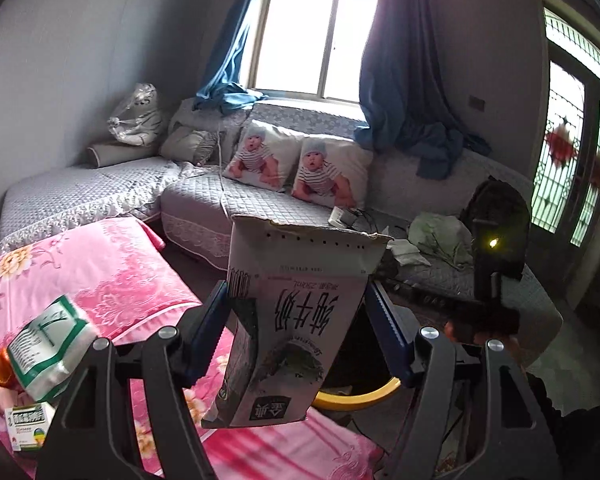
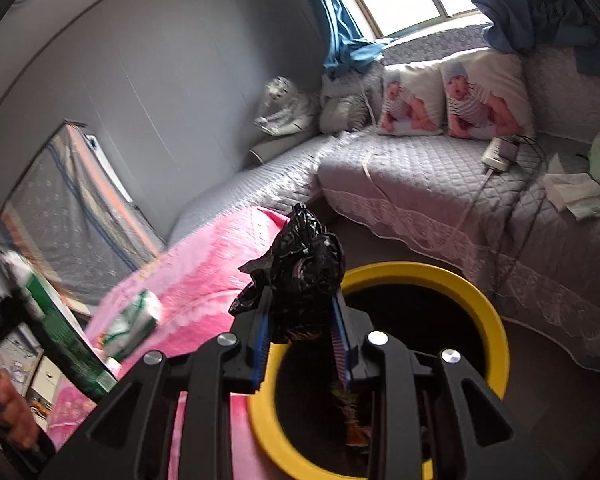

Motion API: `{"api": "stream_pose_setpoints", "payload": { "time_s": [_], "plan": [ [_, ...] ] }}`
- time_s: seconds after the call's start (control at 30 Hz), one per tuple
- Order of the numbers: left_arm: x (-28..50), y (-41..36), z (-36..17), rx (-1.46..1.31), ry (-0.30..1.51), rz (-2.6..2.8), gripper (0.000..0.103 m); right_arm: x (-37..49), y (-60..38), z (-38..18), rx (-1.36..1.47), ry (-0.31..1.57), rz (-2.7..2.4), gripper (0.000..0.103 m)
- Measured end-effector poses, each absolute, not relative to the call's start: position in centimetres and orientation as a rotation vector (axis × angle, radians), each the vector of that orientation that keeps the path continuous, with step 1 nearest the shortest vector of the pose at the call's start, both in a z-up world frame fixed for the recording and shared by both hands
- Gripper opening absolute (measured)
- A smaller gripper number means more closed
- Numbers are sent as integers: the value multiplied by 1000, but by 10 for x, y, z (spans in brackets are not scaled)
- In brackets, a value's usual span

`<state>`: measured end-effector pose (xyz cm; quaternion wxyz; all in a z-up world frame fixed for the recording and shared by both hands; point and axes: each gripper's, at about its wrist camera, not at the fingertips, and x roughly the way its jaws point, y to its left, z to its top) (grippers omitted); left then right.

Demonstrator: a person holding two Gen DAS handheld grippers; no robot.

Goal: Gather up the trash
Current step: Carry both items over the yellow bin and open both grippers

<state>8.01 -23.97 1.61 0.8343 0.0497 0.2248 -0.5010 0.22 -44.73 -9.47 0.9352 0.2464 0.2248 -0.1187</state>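
Observation:
A white milk carton [image 1: 296, 320] with black print hangs upside down above the pink cloth, its torn end pointing away from me. My left gripper [image 1: 296, 300] is shut on it, a blue pad on each side. A crumpled black plastic bag [image 2: 304, 268] sits between the blue pads of my right gripper [image 2: 300, 300], which is shut on it over the near edge of a yellow-rimmed bin [image 2: 488, 312]. In the left wrist view the bin's rim [image 1: 356, 398] shows just behind the carton. Also there, the right gripper [image 1: 496, 260] appears as a dark shape at the right.
A pink flowered cloth [image 1: 112, 272] covers the table, with a green-and-white tissue pack [image 1: 48, 344] and a small box [image 1: 28, 426] on it. Behind runs a grey quilted sofa [image 2: 420, 172] carrying baby-print pillows [image 2: 488, 96], a power strip [image 2: 500, 152] and loose tissues [image 2: 576, 192].

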Motion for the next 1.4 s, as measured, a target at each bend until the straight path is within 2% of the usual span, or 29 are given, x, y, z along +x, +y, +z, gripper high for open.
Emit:
{"api": "stream_pose_setpoints", "payload": {
  "time_s": [0.43, 0.53, 0.6, 0.93, 1.0, 1.07, 1.13, 1.4],
  "plan": [
    [106, -326, 11, 39, 517, -1124, 65, 2, -471, -150, 527, 611, -313, 29],
    [113, -343, 7, 20, 541, -1113, 65, -3, -476, -152, 532, 613, -319, 42],
    [119, -357, 0, 2, 572, -1097, 65, -9, -478, -152, 536, 603, -339, 61],
    [129, -401, -46, 39, 672, -1082, 65, -73, -516, -139, 640, 465, -481, 67],
    [128, -406, -58, 53, 700, -1085, 67, -84, -521, -137, 649, 443, -502, 68],
    [130, -405, -68, 39, 724, -1075, 82, -92, -524, -133, 652, 429, -518, 69],
    [133, -401, -72, 17, 732, -1069, 87, -98, -525, -129, 651, 420, -533, 69],
    [161, -350, -51, -197, 755, -1096, 91, -87, -514, -119, 652, 407, -473, 74]
  ]
}}
